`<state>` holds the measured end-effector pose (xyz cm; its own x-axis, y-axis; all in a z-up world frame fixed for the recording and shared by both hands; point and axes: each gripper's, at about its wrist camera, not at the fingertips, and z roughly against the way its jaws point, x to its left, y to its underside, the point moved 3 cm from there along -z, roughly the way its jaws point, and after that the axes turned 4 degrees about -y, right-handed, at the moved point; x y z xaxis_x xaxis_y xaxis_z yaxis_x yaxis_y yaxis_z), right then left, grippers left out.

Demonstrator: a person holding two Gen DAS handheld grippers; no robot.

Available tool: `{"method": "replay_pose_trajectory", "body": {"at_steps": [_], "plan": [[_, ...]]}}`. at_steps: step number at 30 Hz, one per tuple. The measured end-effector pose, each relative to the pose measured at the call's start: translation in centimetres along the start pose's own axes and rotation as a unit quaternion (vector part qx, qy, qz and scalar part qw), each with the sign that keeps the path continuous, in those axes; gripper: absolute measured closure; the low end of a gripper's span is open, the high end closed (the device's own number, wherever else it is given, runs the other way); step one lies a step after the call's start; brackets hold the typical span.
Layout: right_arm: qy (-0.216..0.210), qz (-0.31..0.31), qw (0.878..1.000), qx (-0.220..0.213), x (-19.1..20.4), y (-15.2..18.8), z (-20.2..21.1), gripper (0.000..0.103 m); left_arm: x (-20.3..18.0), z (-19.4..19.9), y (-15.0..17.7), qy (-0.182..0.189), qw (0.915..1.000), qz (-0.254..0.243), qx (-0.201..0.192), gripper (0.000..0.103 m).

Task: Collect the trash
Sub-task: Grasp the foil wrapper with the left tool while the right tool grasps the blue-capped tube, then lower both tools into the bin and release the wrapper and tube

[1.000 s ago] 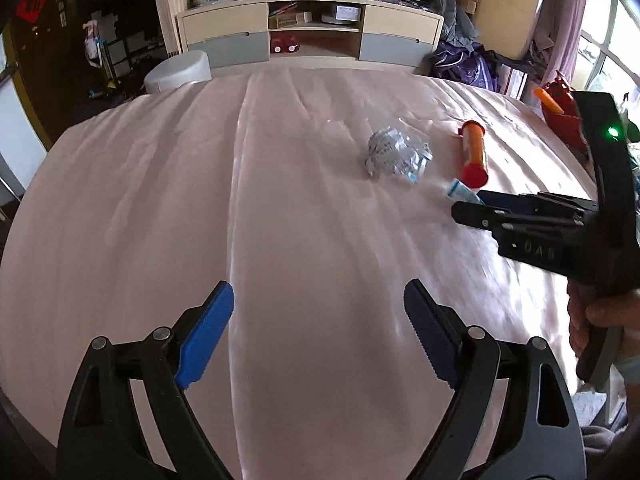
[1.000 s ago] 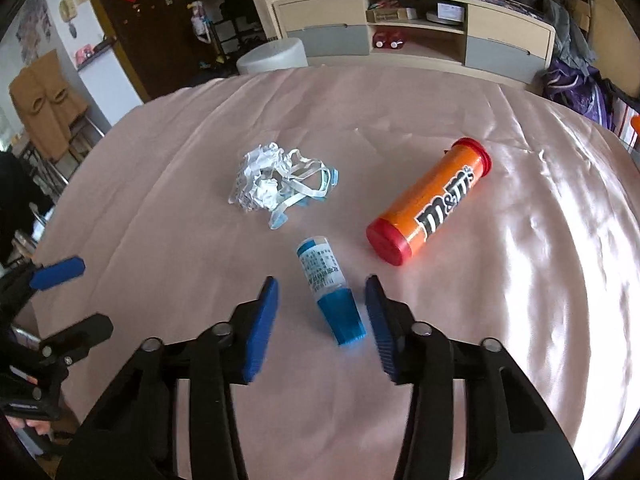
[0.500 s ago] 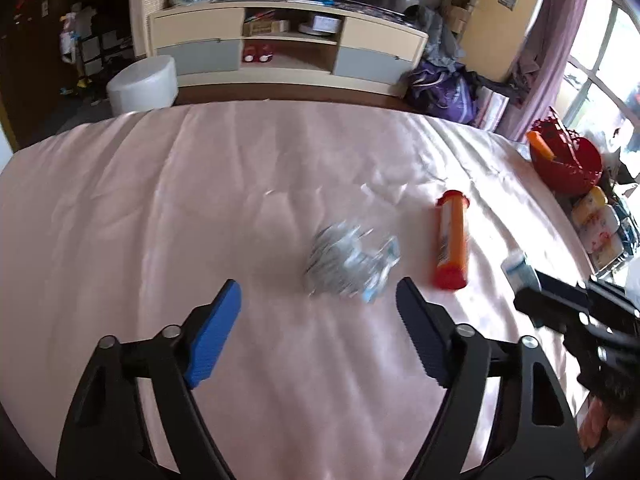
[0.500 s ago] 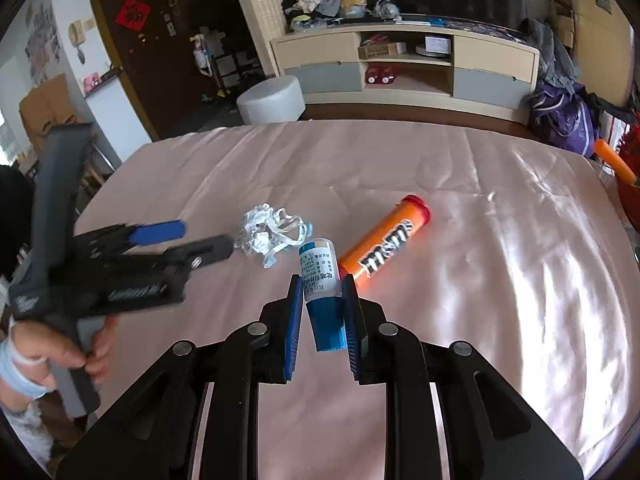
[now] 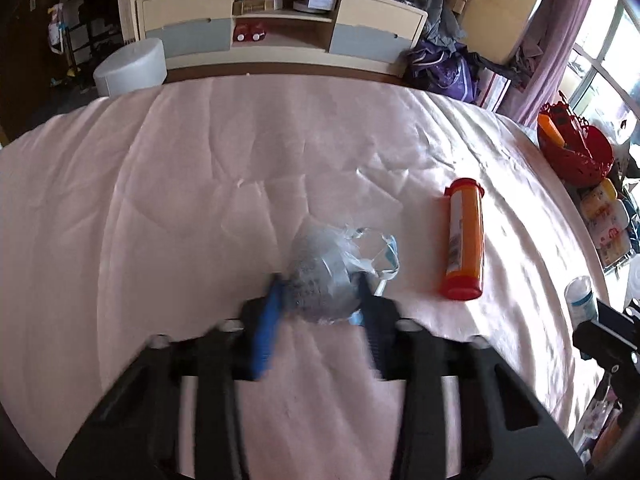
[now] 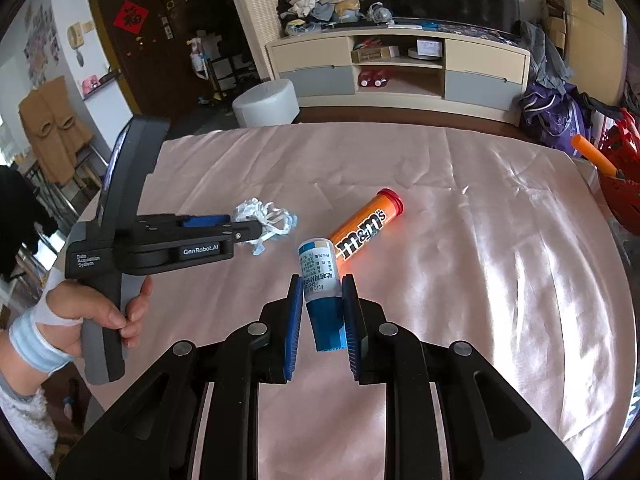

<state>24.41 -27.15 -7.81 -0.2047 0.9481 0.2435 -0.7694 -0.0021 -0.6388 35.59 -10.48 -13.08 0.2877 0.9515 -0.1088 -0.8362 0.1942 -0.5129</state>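
Observation:
A crumpled clear plastic wad (image 5: 324, 280) (image 6: 264, 216) lies on the pink tablecloth (image 5: 160, 200). My left gripper (image 5: 320, 296) (image 6: 256, 229) straddles it, jaws closing, with the blurred blue pads touching both of its sides. My right gripper (image 6: 320, 312) is shut on a small bottle (image 6: 318, 272) with a blue cap and a white label, and holds it above the cloth. That bottle (image 5: 580, 296) also shows at the right edge of the left wrist view. An orange M&M's tube (image 5: 462, 240) (image 6: 366, 228) lies just right of the wad.
A red basket (image 5: 576, 152) stands at the table's right edge, with packets below it. Beyond the far edge are a white stool (image 5: 132, 66) and a low cabinet (image 5: 280, 28). A person's hand (image 6: 92, 312) grips the left gripper's handle.
My left gripper moved forward over the cloth to the plastic wad and its jaws came in around it. My right gripper shut on the small bottle and lifted it off the table.

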Motion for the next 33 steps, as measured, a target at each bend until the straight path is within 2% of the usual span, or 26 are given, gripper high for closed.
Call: {"method": "replay_pose_trajectory", "body": {"at_steps": [8,14,21,24,25,29,33], "plan": [[-0.010,0.000,1.000,-0.010,0.3,0.5,1.6,0.082,0.1,5.7,0.9,-0.029,0.9988,-0.017,-0.036,0.076],[-0.027,0.019,0.999,-0.012,2.0,1.5,3.3,0.082,-0.3,10.4,4.6,-0.030,0.9973,-0.042,-0.053,0.075],[-0.037,0.043,0.998,0.004,4.0,3.3,4.0,0.082,-1.5,10.6,11.3,-0.009,0.9965,-0.083,-0.003,0.072],[-0.040,0.044,0.998,0.010,4.2,3.8,4.0,0.082,-1.5,9.9,13.4,-0.003,0.9962,-0.084,0.025,0.072],[-0.041,0.044,0.998,0.012,4.2,4.0,4.0,0.082,-1.5,9.8,13.5,-0.003,0.9960,-0.084,0.029,0.072],[-0.045,0.047,0.998,0.021,4.5,4.9,4.0,0.082,-1.2,9.3,14.3,-0.002,0.9956,-0.085,0.039,0.057],[-0.048,0.046,0.997,0.025,4.6,5.4,3.9,0.082,-0.9,9.9,14.4,0.013,0.9966,-0.075,0.032,0.057]]}}
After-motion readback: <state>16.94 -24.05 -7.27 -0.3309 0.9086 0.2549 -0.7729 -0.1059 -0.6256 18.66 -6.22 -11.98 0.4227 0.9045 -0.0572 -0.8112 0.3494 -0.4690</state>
